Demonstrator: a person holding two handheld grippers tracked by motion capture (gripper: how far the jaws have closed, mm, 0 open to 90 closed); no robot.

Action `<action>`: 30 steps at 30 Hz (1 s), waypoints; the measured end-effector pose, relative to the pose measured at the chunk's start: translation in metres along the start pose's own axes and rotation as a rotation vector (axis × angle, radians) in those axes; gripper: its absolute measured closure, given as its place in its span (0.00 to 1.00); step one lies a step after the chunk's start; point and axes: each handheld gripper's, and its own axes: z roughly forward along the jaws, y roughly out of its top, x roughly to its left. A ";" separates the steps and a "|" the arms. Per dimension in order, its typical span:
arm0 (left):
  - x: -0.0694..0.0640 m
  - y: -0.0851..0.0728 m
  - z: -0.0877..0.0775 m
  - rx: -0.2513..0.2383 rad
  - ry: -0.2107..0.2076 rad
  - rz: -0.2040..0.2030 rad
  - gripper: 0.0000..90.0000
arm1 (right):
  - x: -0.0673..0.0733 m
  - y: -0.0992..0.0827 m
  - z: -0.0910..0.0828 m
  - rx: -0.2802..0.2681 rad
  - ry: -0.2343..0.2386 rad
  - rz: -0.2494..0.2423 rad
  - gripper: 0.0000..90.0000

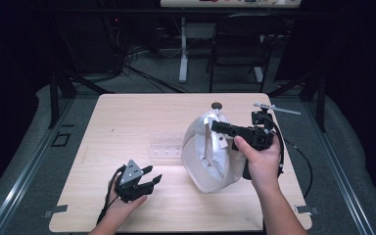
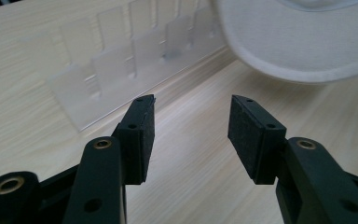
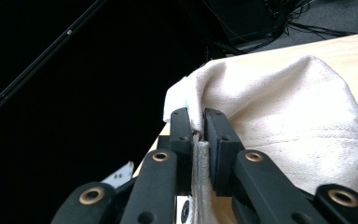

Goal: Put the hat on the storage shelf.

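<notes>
Right gripper: my jaws are pinched tight on a fold of the white canvas bag, right at a stitched seam or strap edge. In the right gripper view the cloth runs up between the pads and bulges away to the right of them. From the high view the bag hangs from this grip, its lower end resting on or just above the wooden table. Its long axis runs roughly from my pinch down toward my side of the table.

Left gripper: jaws stand well apart, nothing between the pads. No contact with anything.

The relation that matters: the bag lies ahead and to the right of my left gripper, near but apart from it. In the left gripper view its rounded lower edge sits beyond and right of the right-hand jaw. A clear plastic rack with upright dividers stands ahead and to the left, just beside the bag.

Judgement: the left gripper is the free one. A second hold probably means moving forward and right, jaws turned across the cloth edge. Risk: clipping the rack.
</notes>
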 end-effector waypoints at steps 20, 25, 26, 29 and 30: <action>-0.074 0.057 0.046 -0.057 -0.094 0.177 0.46 | 0.012 0.045 0.021 -0.013 -0.034 0.037 0.92; -0.086 0.067 0.065 -0.061 -0.007 0.158 0.46 | 0.013 0.049 0.021 -0.029 -0.037 0.045 0.92; -0.088 0.069 0.069 -0.060 0.004 0.160 0.46 | 0.013 0.050 0.021 -0.034 -0.039 0.048 0.92; -0.095 0.071 0.079 -0.065 0.044 0.174 0.46 | 0.015 0.051 0.020 -0.041 -0.042 0.052 0.92; -0.097 0.072 0.081 -0.064 0.055 0.180 0.46 | 0.015 0.052 0.019 -0.039 -0.041 0.050 0.92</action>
